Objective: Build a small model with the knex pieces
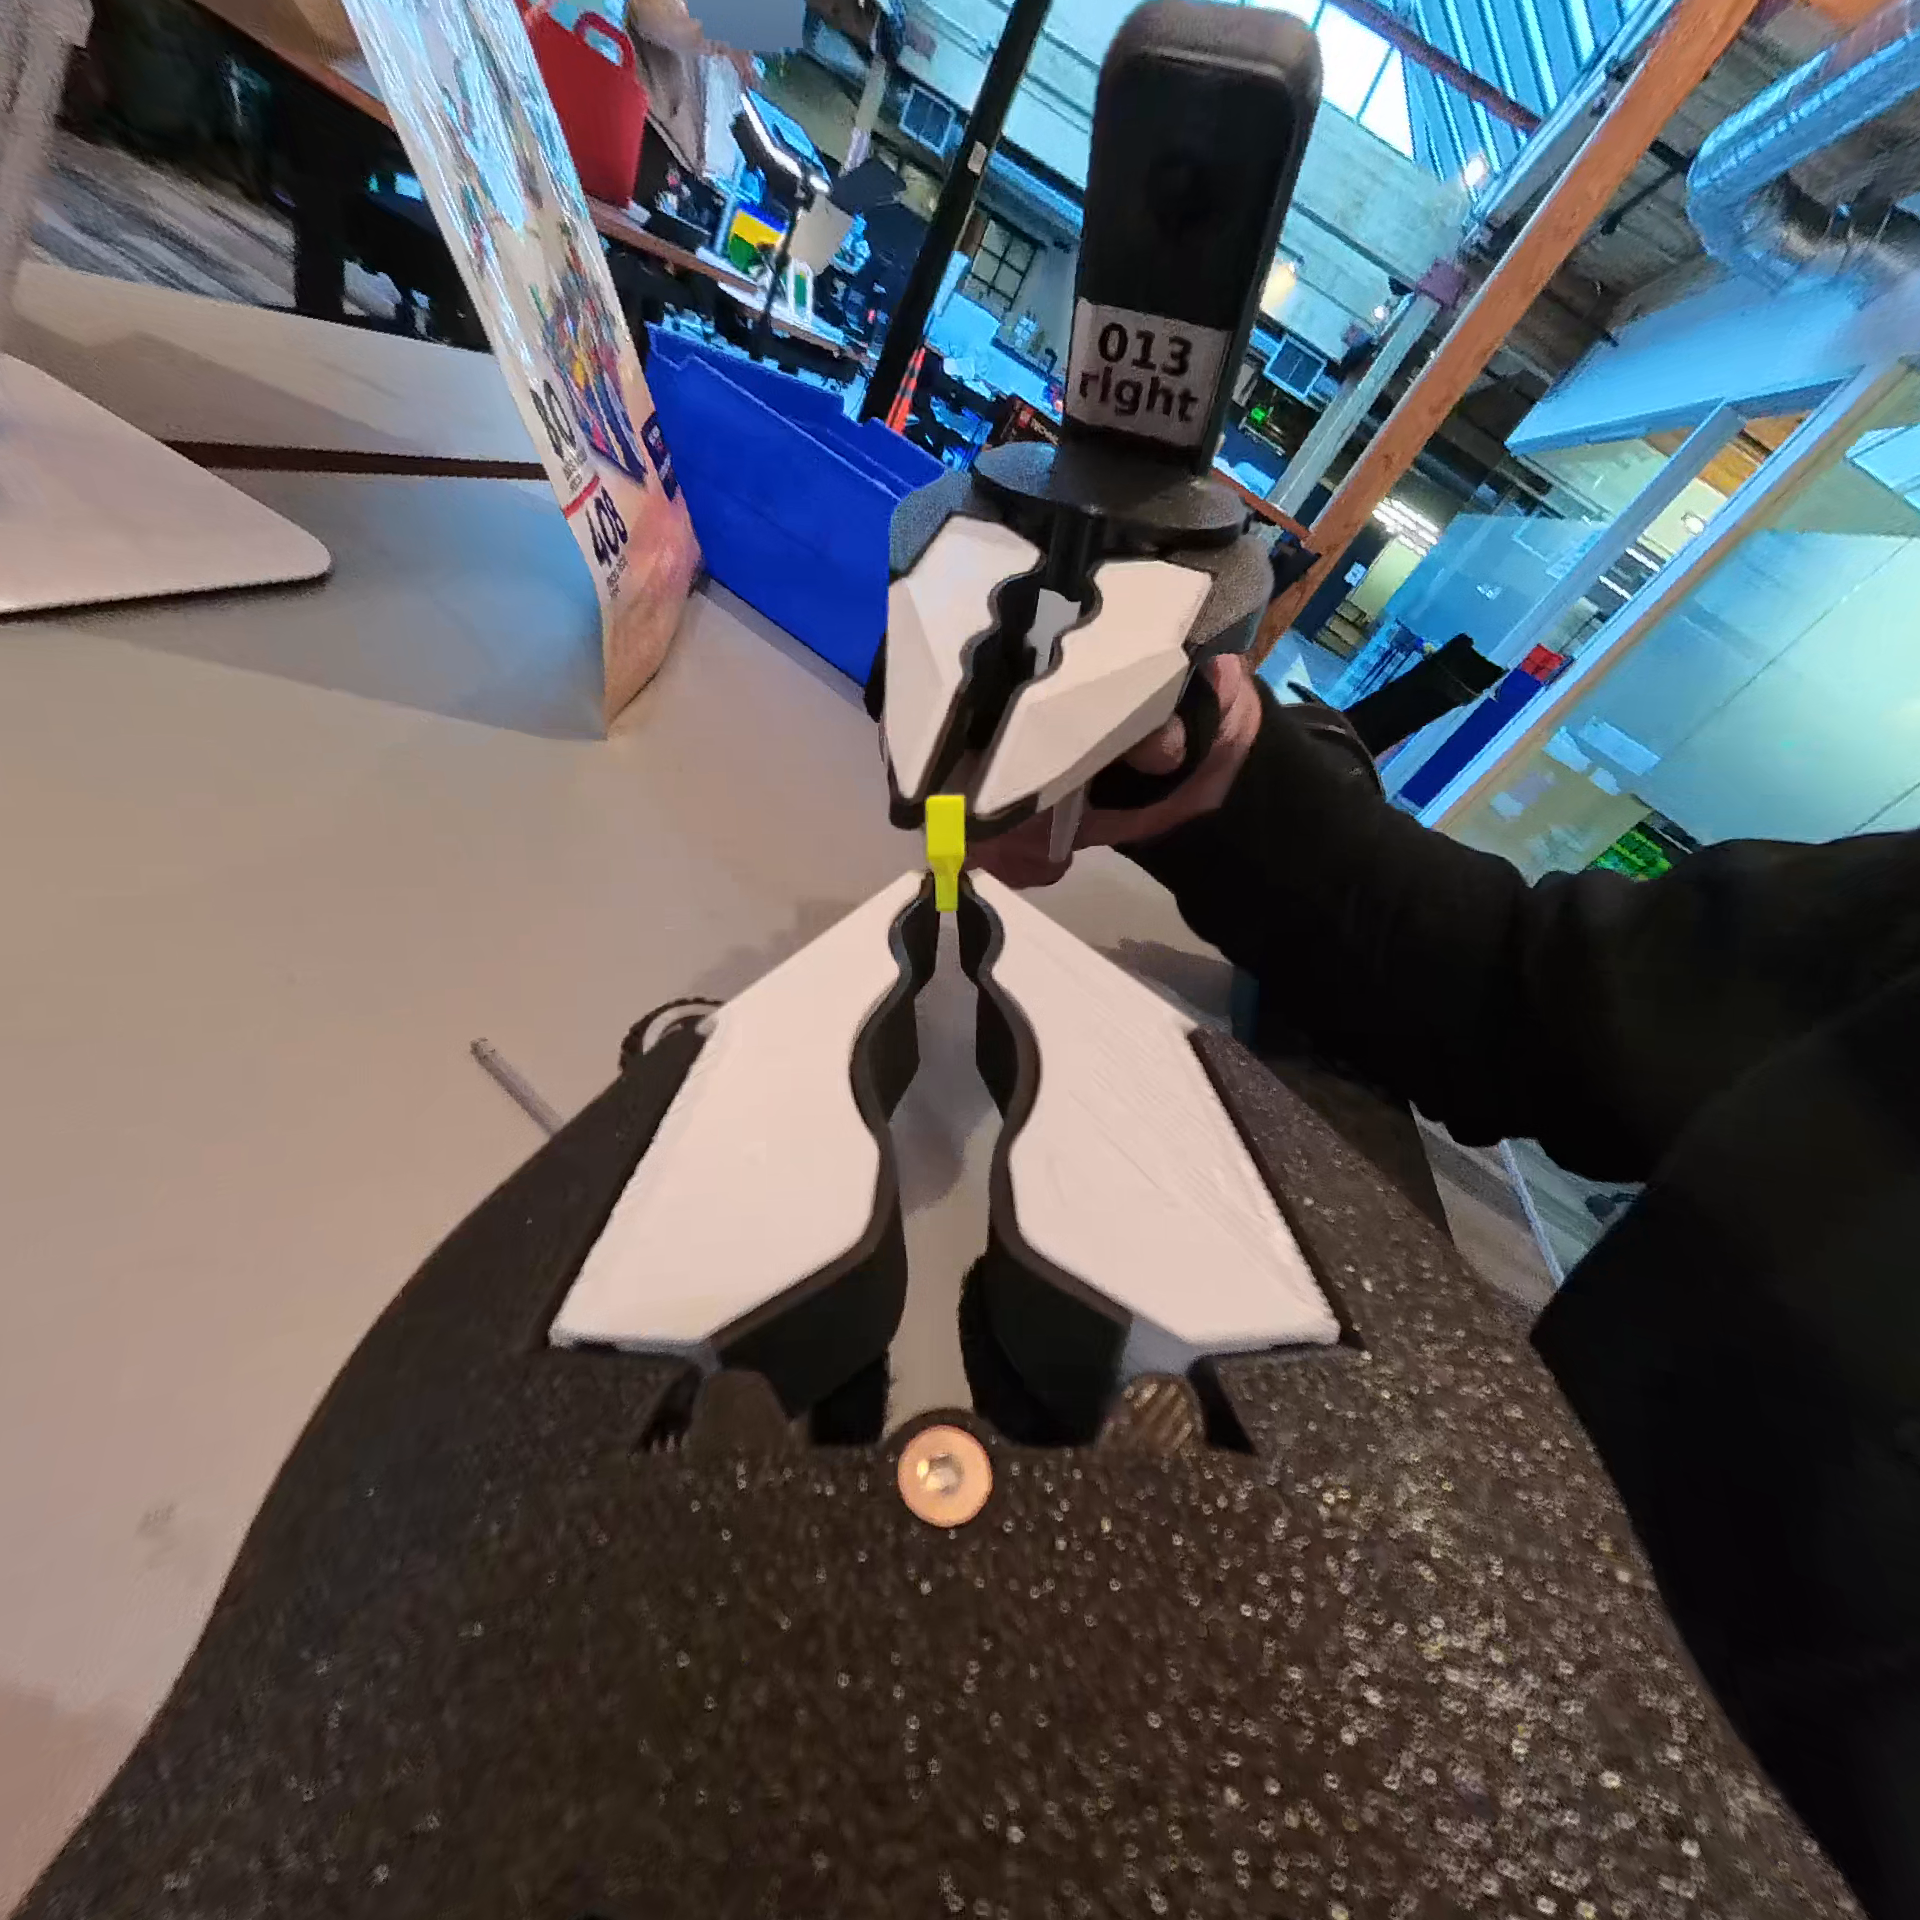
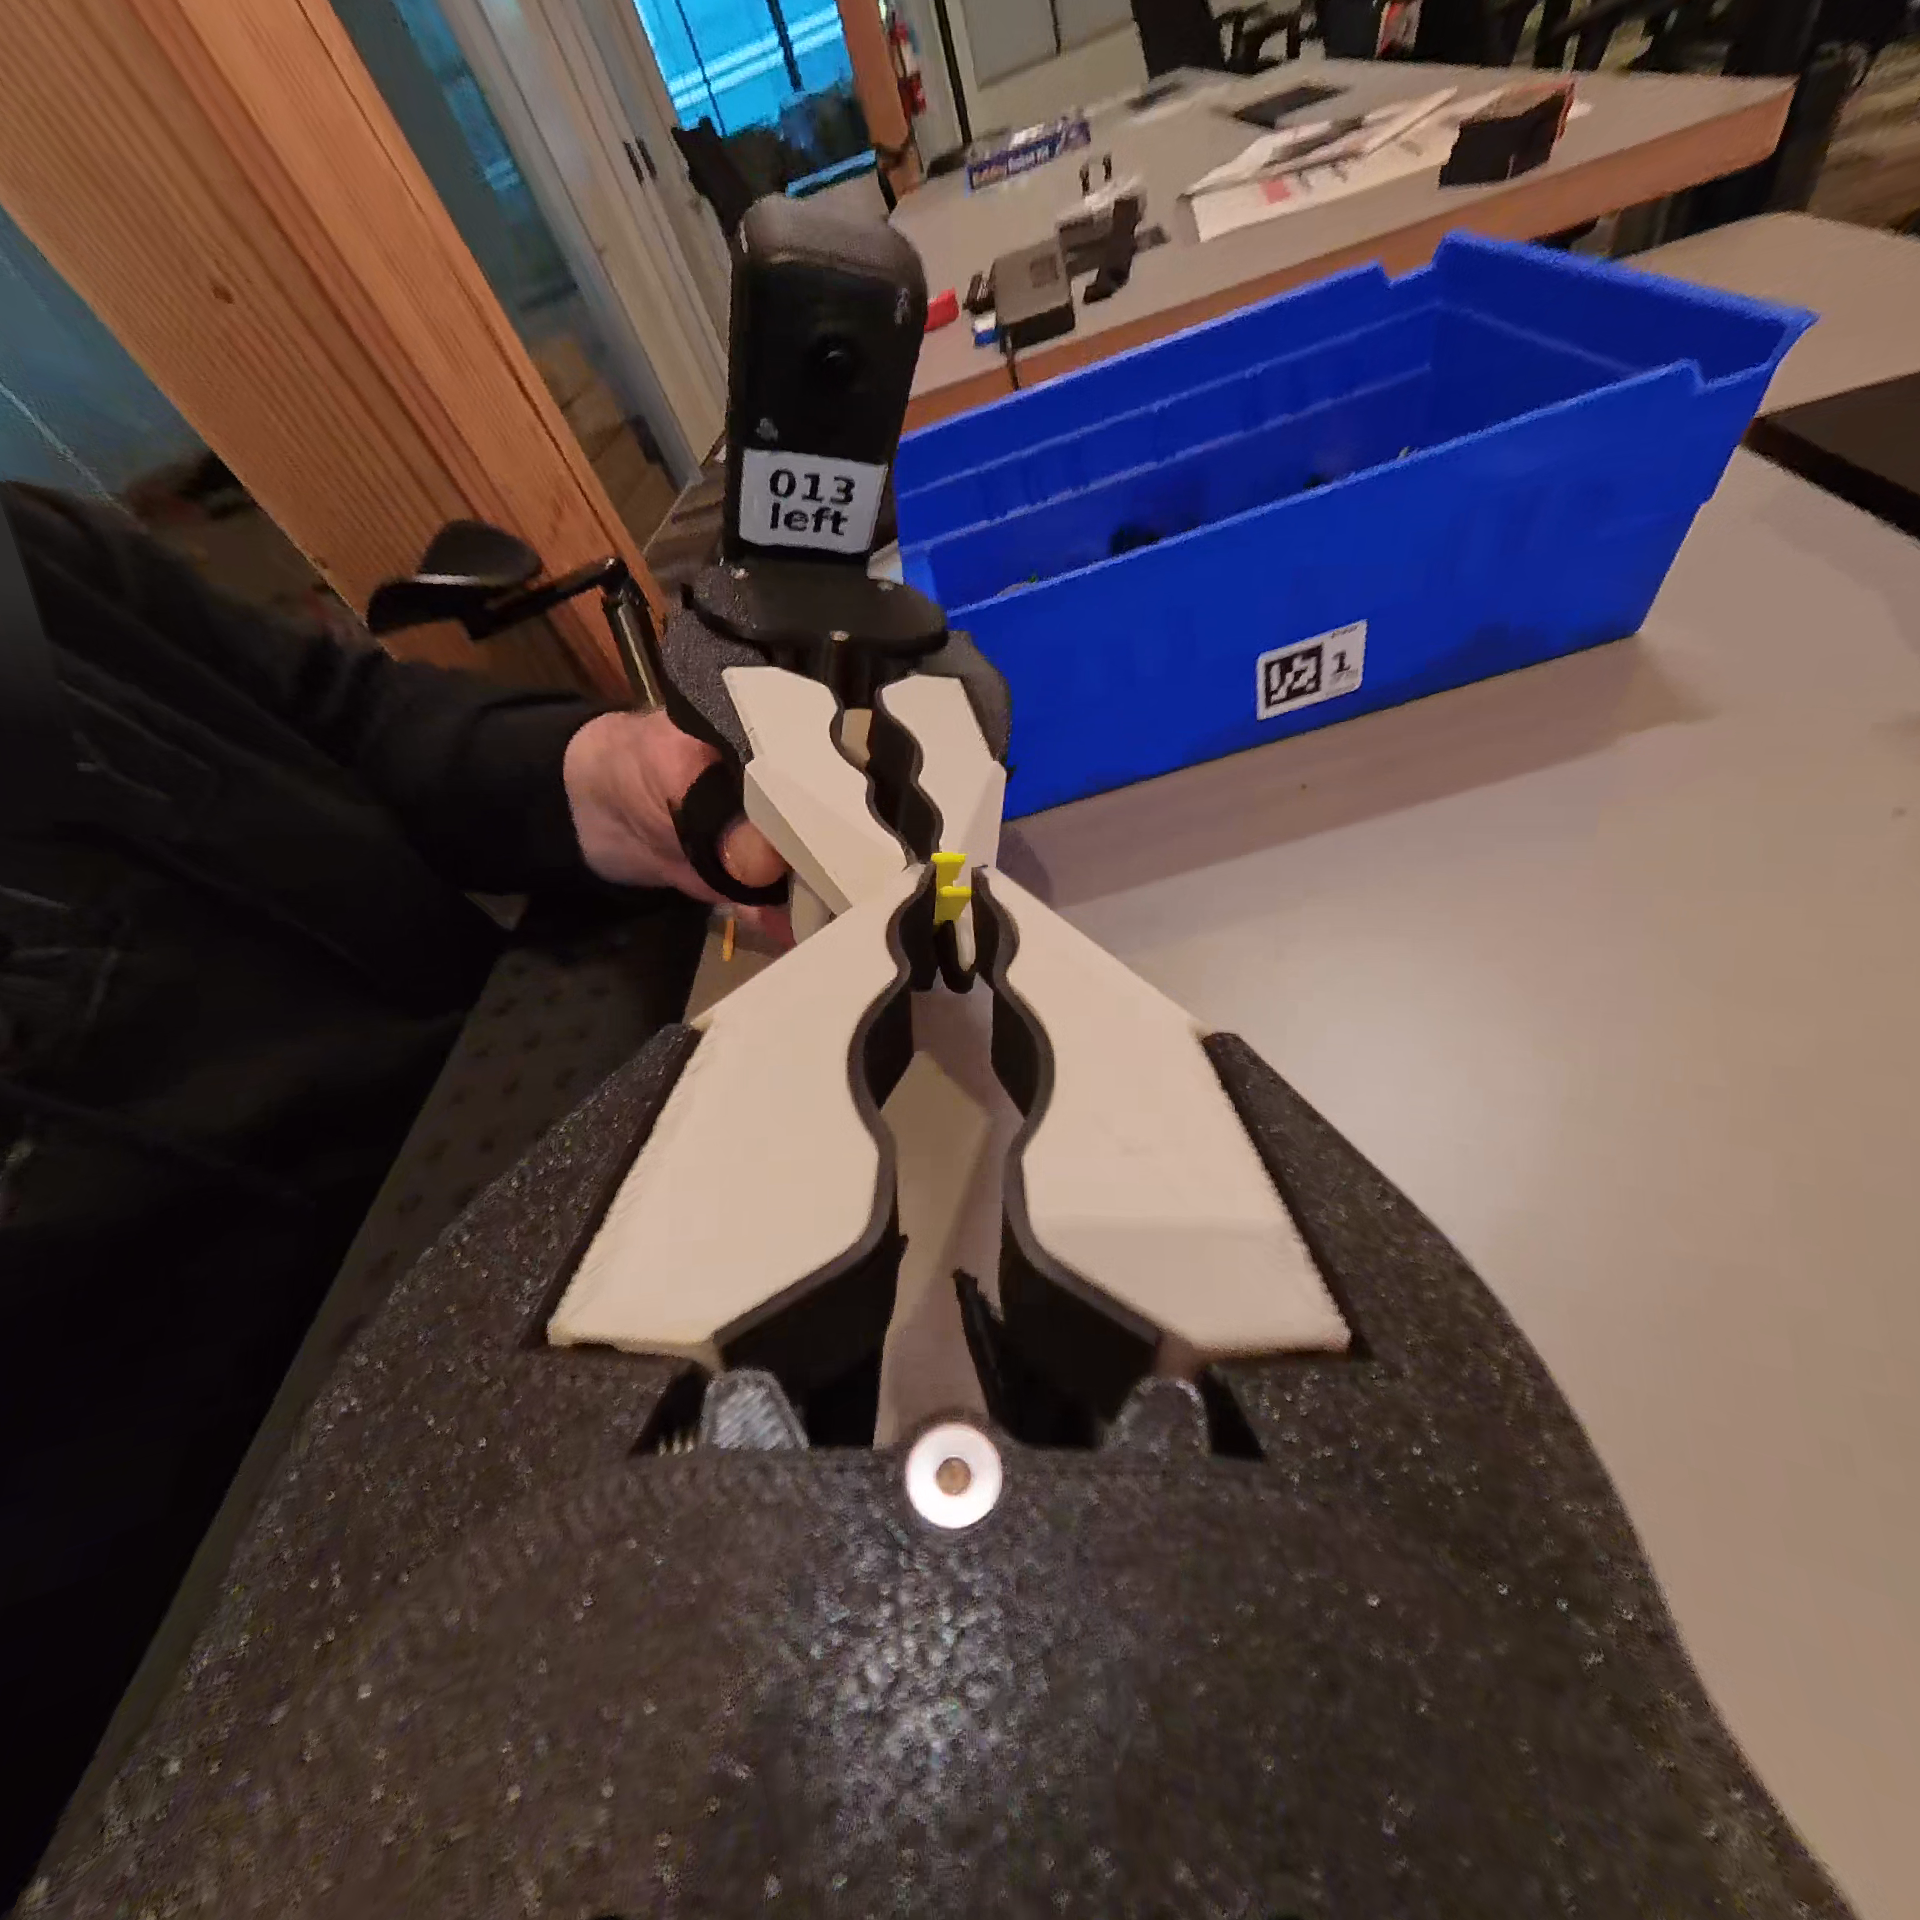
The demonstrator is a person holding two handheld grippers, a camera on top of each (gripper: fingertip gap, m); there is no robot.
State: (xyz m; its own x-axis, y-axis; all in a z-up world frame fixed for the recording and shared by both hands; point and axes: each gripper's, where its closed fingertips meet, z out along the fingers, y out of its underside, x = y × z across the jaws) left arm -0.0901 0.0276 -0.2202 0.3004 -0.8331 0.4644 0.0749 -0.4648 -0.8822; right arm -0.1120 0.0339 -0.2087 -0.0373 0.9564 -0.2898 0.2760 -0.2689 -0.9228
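Both tools meet tip to tip above the table (image 2: 1455,935), so this looks like the joining or hand-over bit. The left tool (image 1: 943,896) is pinched tight on a small yellow piece (image 1: 944,844). Facing it, the right tool (image 2: 951,902) is clamped on the same yellow stuff; one piece or two, can't tell. A blue bin (image 2: 1351,499) sits beyond the tips.
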